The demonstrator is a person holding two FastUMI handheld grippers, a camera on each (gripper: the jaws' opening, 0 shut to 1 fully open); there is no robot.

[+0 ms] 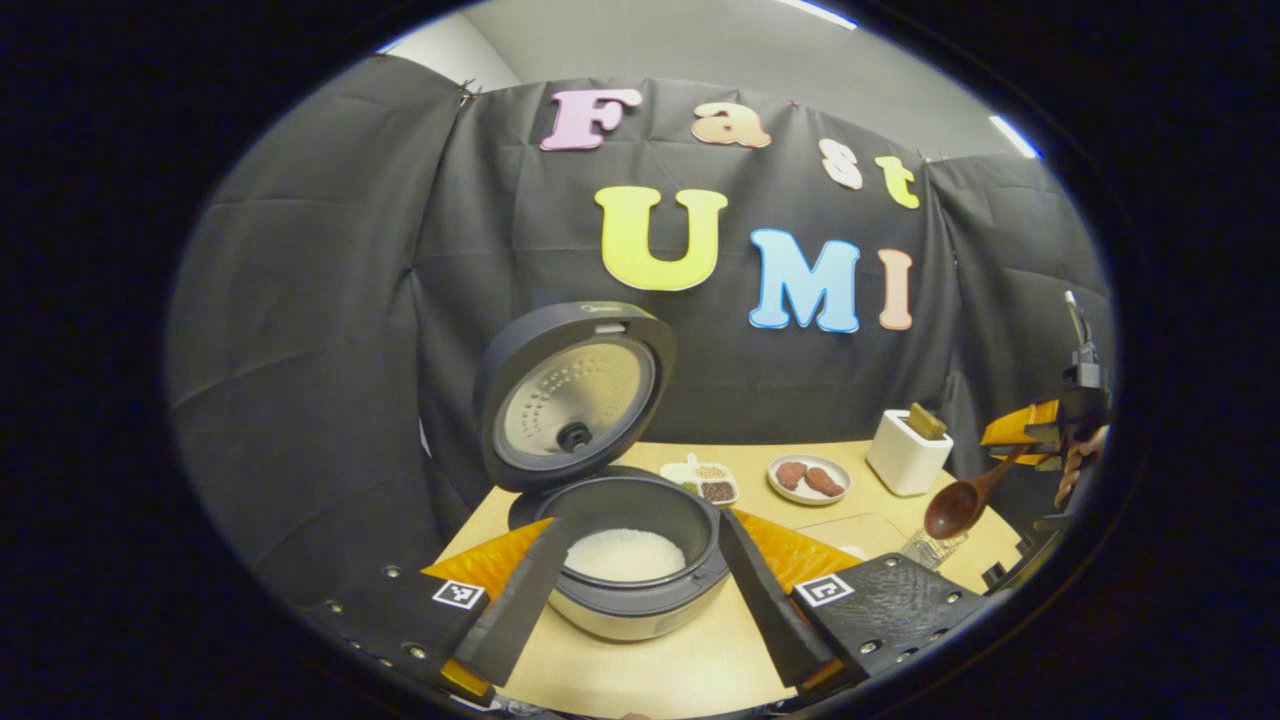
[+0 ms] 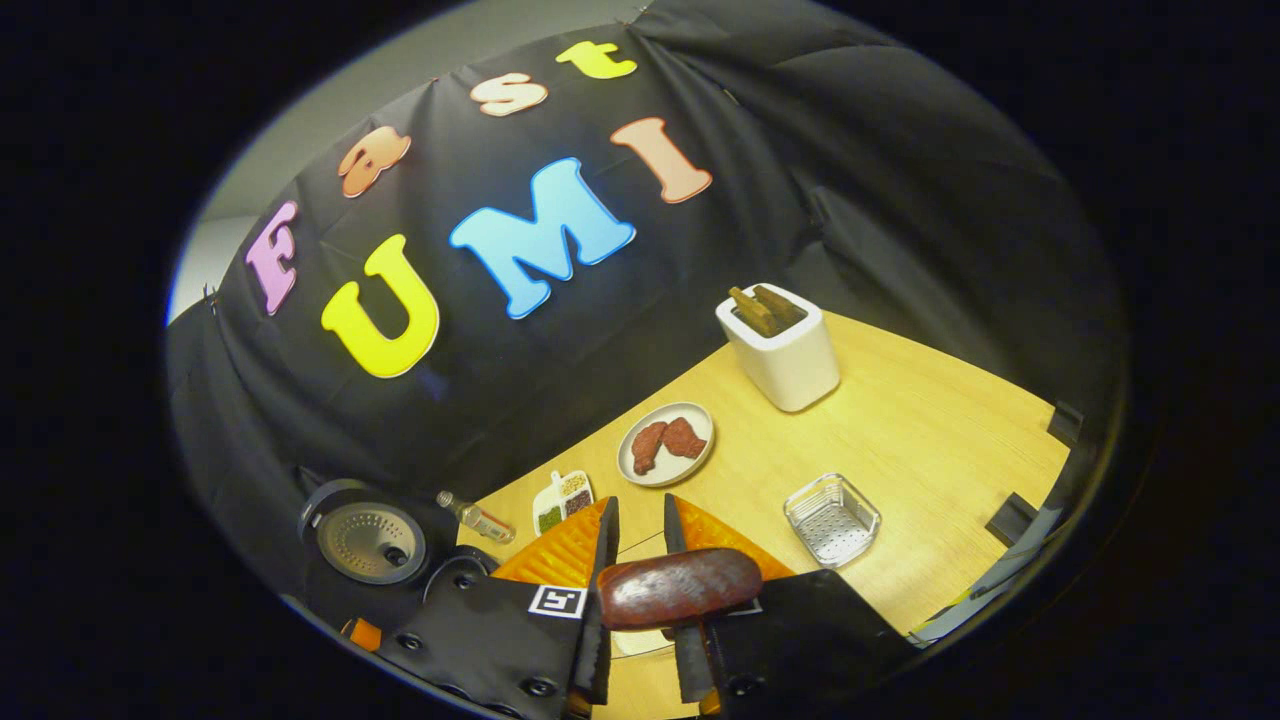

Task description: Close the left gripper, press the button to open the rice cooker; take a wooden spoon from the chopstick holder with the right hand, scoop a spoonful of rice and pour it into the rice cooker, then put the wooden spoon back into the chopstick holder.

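Looking pretty far along: rice cooker [image 1: 620,520] lid is up, rice sits in the pot; right tongs [image 2: 640,590] clamp the wooden spoon [image 2: 680,587], away from the chopstick holder [image 2: 785,350] on the counter [image 2: 930,430]; left tongs [image 1: 635,590] gape open; returning the spoon probably remains.

Bare table [image 2: 930,420] between chopstick holder [image 2: 782,346] and metal basket [image 2: 832,518]; raised lid [image 1: 572,394] behind pot.
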